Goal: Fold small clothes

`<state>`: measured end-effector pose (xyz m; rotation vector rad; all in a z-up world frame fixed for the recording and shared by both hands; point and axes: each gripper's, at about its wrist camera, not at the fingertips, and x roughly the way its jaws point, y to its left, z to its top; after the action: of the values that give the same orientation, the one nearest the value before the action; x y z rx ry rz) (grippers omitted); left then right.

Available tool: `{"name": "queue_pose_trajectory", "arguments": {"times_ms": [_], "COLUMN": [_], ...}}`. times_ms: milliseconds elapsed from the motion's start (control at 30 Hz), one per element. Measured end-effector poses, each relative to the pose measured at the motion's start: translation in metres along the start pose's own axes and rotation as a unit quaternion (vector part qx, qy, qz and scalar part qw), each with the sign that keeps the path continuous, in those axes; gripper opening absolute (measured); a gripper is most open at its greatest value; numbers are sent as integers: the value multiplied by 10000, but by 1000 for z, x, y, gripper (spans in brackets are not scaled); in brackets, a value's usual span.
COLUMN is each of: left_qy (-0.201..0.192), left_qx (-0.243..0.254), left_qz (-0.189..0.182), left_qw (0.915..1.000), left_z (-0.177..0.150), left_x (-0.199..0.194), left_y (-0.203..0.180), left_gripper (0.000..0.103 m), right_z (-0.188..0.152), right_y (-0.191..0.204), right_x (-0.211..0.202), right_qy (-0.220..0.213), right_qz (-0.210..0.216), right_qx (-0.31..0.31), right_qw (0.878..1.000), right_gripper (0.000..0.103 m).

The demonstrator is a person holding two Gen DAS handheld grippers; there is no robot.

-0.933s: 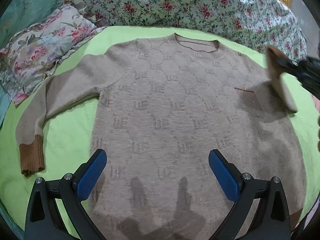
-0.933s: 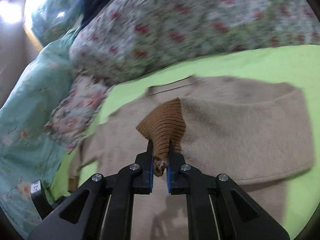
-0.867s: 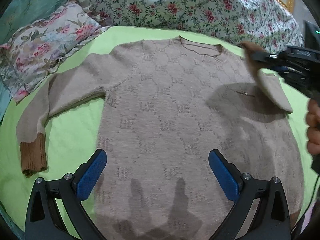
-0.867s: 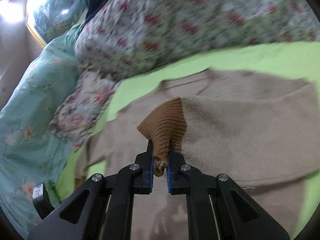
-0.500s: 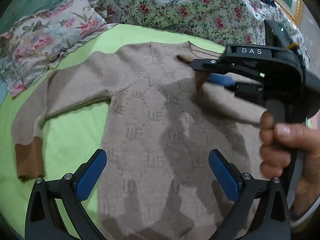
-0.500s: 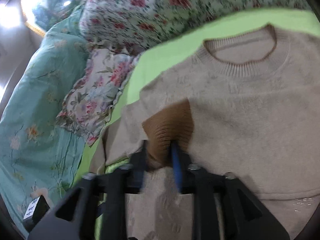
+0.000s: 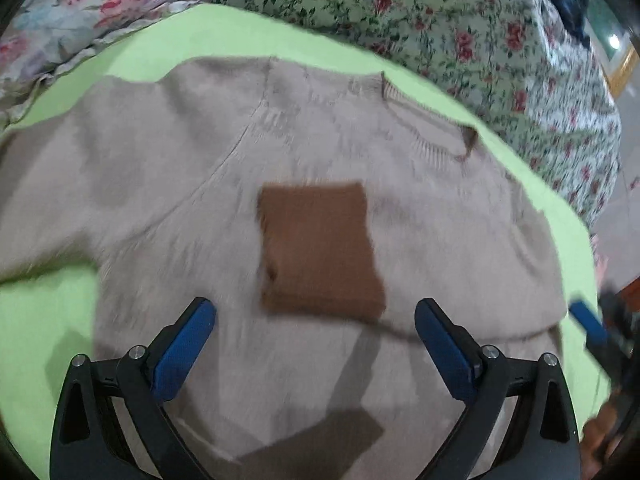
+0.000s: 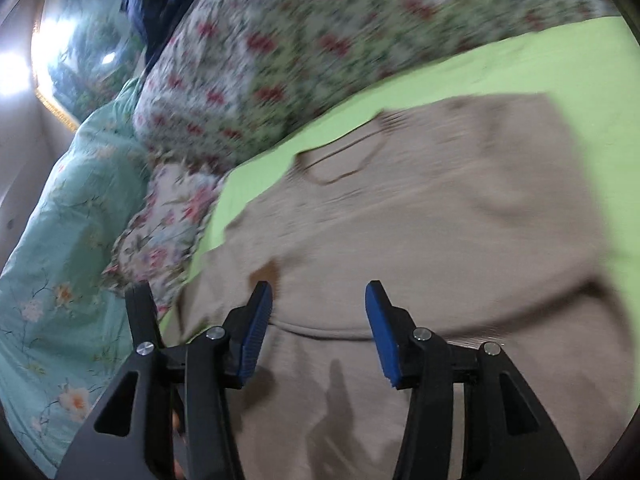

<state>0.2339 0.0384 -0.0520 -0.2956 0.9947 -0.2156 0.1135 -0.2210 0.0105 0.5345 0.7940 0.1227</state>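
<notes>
Lying flat, beige sweater [image 7: 168, 184] with brown cuff [image 7: 318, 244] folded across chest.

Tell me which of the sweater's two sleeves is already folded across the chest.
The wearer's left sleeve, on the right in the left wrist view: its brown cuff lies flat on the sweater's chest. The other sleeve stretches out sideways, unfolded.

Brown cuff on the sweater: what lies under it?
The brown cuff lies flat on the beige sweater chest. The knit beneath it is covered, so nothing there can be seen.
</notes>
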Motion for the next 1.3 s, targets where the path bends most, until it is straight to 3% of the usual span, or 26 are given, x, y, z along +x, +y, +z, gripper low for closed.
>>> {"name": "queue_pose_trajectory", "arguments": {"times_ms": [33, 100, 133, 167, 200, 233, 333, 433, 567, 767, 867, 1067, 1100, 1133, 1167, 1300], "left_qy": [-50, -46, -34, -30, 13, 26, -443, -785, -407, -405, -379, -265, -208, -170, -133, -74], "left_qx": [-36, -33, 0, 56, 118, 126, 269, 246, 133, 173, 99, 144, 110, 82, 53, 125], "left_qz": [-93, -208, -197, -198, -291, -370, -358, 29, 27, -6, -76, -132, -186, -224, -304, -550], "left_qw": [9999, 9998, 9998, 9998, 9995, 9992, 9980, 9966, 9991, 9990, 9992, 9995, 9996, 9996, 9994, 9984], "left_z": [6, 15, 19, 22, 26, 29, 38, 46, 40, 22, 20, 18, 20, 22, 24, 30], "left_x": [4, 12, 16, 18, 21, 19, -11, -26, -9, -6, -8, -10, -8, -7, -8, -12], "left_y": [-1, -2, -4, -5, -7, -7, -6, 10, 26, 21, 25, 25, 24, 23, 21, 12], "left_gripper": [90, 61, 51, 24, 7, 6, 6, 6, 6, 7, 7, 7, 7, 7, 7, 7], "right_z": [-3, -6, -8, -9, -9, -9, -4, 1, 15, 45, 55, 64, 63, 62, 63, 79], "right_y": [-8, -22, -29, -34, -40, -45, -60, -74, -91, -98, -102, -122, -125, -125, -124, -121], "right_x": [-11, -28, -36, -43, -49, -53, -69, -78, -70, -31, -9, 30, 36, 40, 42, 20], "right_qy": [-84, -222, -294, -355, -431, -478, -631, -734, -682, -326, -103, 330, 430, 536, 629, 349], "right_qz": [-86, -239, -313, -355, -426, -487, -711, -1054, -1273, -1582, -1773, -1975, -1855, -1704, -1560, -1803], "right_qx": [35, 136, 196, 237, 293, 329, 400, 410, 523, 299, 189, 195, 209, 151, 81, -160], "right_qw": [9999, 9994, 9989, 9985, 9977, 9971, 9947, 9909, 9881, 9864, 9839, 9796, 9815, 9838, 9857, 9829], "right_gripper": [50, 50, 50, 50, 50, 50, 50, 50, 50, 51, 60, 60, 58, 28, 12, 10]}}
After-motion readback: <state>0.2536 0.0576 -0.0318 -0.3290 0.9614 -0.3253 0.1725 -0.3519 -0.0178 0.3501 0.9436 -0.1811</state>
